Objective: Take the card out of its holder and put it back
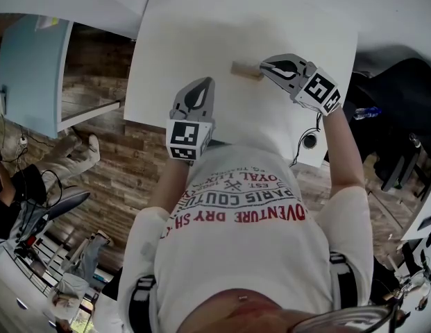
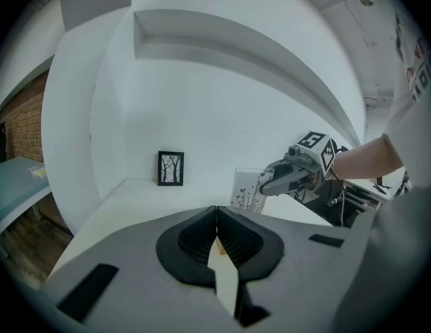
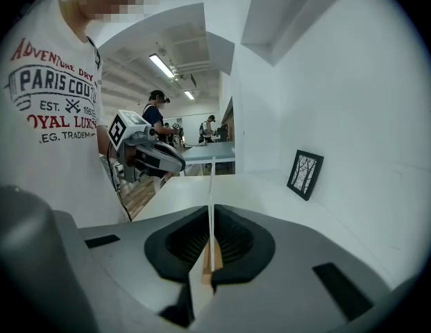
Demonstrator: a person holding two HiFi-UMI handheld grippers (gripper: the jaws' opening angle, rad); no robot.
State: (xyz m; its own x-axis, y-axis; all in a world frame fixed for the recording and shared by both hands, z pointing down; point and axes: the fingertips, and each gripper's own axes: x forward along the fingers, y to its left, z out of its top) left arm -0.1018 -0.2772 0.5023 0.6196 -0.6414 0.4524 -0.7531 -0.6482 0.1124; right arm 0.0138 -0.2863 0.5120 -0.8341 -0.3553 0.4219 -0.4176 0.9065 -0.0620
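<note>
Your right gripper [image 1: 266, 66] is clamped on the upright card [image 2: 247, 189], directly over the wooden holder [image 1: 244, 69] on the white table [image 1: 201, 47]. Your left gripper [image 1: 203, 83] is closed and empty, well apart from the card.

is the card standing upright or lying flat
Upright: in the left gripper view the card stands on edge, clamped by the right gripper.

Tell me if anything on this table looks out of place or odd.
Nothing stands out. The right claw pinches the card upright over its holder; the frame stands straight at the back wall.
</note>
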